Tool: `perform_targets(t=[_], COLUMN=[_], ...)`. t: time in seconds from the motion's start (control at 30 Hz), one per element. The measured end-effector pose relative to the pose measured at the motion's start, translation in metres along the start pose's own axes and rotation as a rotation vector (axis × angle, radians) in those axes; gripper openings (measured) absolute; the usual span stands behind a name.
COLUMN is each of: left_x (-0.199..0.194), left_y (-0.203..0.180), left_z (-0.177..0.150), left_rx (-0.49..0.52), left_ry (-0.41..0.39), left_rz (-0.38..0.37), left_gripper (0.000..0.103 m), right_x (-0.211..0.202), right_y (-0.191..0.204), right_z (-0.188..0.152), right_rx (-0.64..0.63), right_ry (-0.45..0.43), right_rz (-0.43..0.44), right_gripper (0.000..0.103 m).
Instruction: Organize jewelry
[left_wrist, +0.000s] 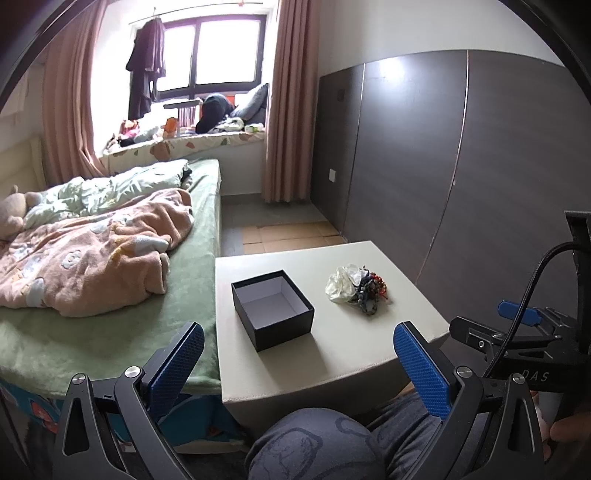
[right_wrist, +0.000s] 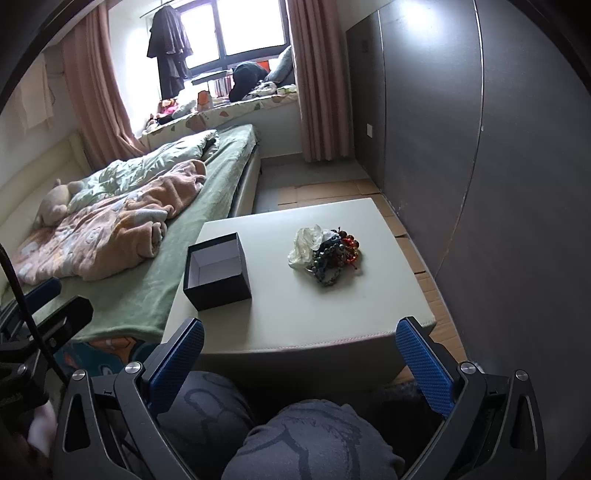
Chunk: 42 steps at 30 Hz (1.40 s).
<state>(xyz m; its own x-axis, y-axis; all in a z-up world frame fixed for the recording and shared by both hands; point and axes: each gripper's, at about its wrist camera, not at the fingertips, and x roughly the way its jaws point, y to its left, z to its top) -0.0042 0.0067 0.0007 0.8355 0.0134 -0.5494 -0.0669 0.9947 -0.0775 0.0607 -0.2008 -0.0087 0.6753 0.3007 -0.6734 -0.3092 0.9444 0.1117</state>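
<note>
A pile of jewelry (left_wrist: 364, 290) lies on the white table (left_wrist: 332, 354): beaded bracelets in dark, grey and red beside a white cloth pouch (left_wrist: 341, 286). An open black box (left_wrist: 271, 308) with a white, empty inside stands to its left. The same pile (right_wrist: 328, 254) and box (right_wrist: 218, 271) show in the right wrist view. My left gripper (left_wrist: 299, 354) is open and empty, held back from the table's near edge. My right gripper (right_wrist: 301, 352) is open and empty, also short of the near edge (right_wrist: 295, 343).
A bed (left_wrist: 110, 258) with a green sheet and pink blanket adjoins the table's left side. A dark wardrobe wall (left_wrist: 461, 166) stands to the right. The person's knees (right_wrist: 303, 443) are below the grippers. The right gripper shows at the left view's right edge (left_wrist: 517, 332).
</note>
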Motion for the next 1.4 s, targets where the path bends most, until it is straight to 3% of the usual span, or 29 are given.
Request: perform_targets(t=[0.57, 1.4], left_x=[-0.002, 0.000], left_y=[0.005, 0.000], left_z=[-0.003, -0.001], left_rx=[0.002, -0.002], left_ry=[-0.002, 0.004], left_rz=[0.002, -0.008], left_gripper=[0.102, 0.102], right_x=[-0.014, -0.010], right_y=[-0.008, -0.011], right_z=[0.001, -0.002], right_rx=[0.007, 0.002], right_ry=[-0.044, -0.042], right_rz=[-0.014, -0.030], right_gripper=[0.103, 0.103])
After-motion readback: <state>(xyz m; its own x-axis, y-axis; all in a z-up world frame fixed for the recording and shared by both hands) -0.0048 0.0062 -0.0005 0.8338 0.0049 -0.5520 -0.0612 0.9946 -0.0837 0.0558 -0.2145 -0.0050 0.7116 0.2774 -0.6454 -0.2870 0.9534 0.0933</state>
